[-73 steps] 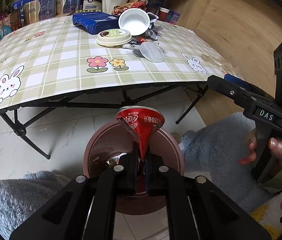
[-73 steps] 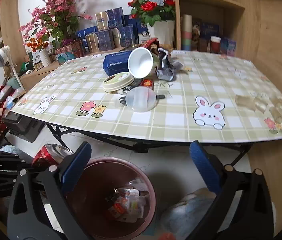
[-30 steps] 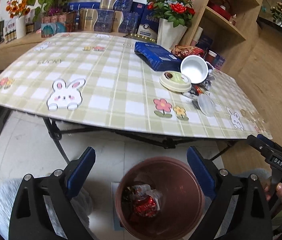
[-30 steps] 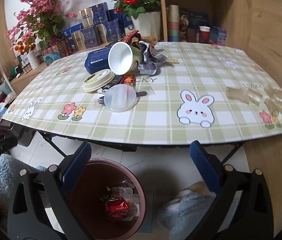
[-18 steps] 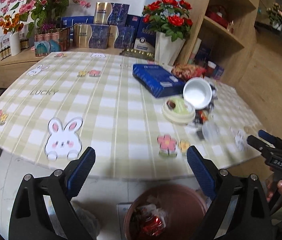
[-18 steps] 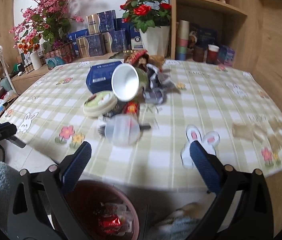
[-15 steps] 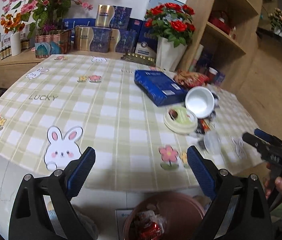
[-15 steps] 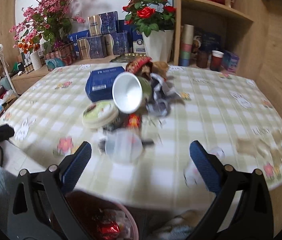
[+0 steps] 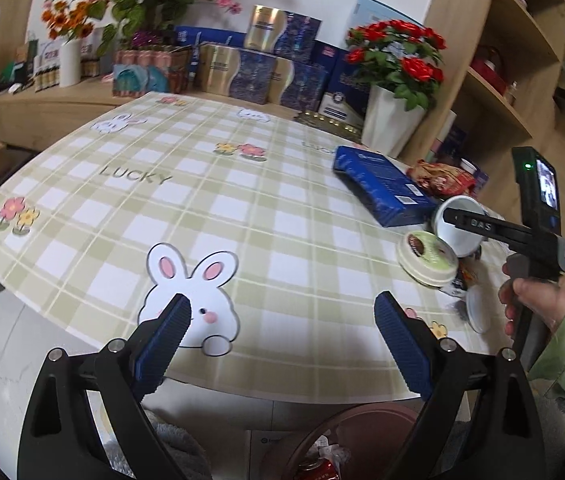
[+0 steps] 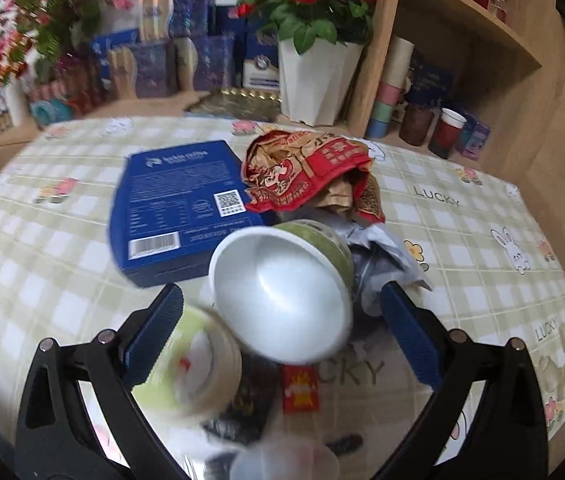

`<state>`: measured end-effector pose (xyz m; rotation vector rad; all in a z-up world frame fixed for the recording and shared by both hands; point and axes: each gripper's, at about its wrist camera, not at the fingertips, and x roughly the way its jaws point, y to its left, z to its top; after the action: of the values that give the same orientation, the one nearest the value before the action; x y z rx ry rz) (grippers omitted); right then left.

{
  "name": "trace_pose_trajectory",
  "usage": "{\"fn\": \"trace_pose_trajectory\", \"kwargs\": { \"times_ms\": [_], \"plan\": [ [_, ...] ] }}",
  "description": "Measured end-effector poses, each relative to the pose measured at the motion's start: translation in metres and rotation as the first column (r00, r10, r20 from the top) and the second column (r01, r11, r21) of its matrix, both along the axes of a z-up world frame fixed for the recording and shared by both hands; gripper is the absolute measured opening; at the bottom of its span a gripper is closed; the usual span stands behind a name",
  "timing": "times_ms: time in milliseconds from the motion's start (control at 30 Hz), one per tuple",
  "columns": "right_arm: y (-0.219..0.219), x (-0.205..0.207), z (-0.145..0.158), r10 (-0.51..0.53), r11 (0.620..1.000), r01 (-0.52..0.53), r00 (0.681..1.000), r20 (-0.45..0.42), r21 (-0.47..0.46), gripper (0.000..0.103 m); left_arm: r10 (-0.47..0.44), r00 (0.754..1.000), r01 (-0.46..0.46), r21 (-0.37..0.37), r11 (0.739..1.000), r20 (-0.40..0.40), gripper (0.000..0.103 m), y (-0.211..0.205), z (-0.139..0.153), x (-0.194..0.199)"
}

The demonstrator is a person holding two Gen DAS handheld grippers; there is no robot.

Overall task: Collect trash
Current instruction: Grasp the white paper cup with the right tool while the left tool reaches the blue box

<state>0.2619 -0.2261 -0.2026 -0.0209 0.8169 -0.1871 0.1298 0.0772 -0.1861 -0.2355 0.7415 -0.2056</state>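
I'm on the pickup step: my right tongs (image 10: 280, 314) hang released and empty just in front of the tipped white paper bowl (image 10: 282, 292), so next I judge I must straddle its thin rim and squeeze gently. My left tongs (image 9: 280, 330) gape empty above the glossy checked surface (image 9: 202, 208), the brown bin (image 9: 346, 436) below its edge, while the round lid (image 10: 192, 364) and crumpled red wrapper (image 10: 310, 168) wait beside the bowl

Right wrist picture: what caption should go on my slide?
Open right gripper reaching toward a tipped white bowl among table trash.
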Motion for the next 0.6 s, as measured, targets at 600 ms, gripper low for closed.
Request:
{"fn": "trace_pose_trajectory", "kwargs": {
  "times_ms": [600],
  "plan": [
    [-0.018,-0.008,0.013,0.015,0.983,-0.022,0.999,0.039,0.18,0.088,-0.034,0.999,0.032,-0.091,0.995,-0.017,0.09,0.004,-0.009,-0.001]
  ]
}}
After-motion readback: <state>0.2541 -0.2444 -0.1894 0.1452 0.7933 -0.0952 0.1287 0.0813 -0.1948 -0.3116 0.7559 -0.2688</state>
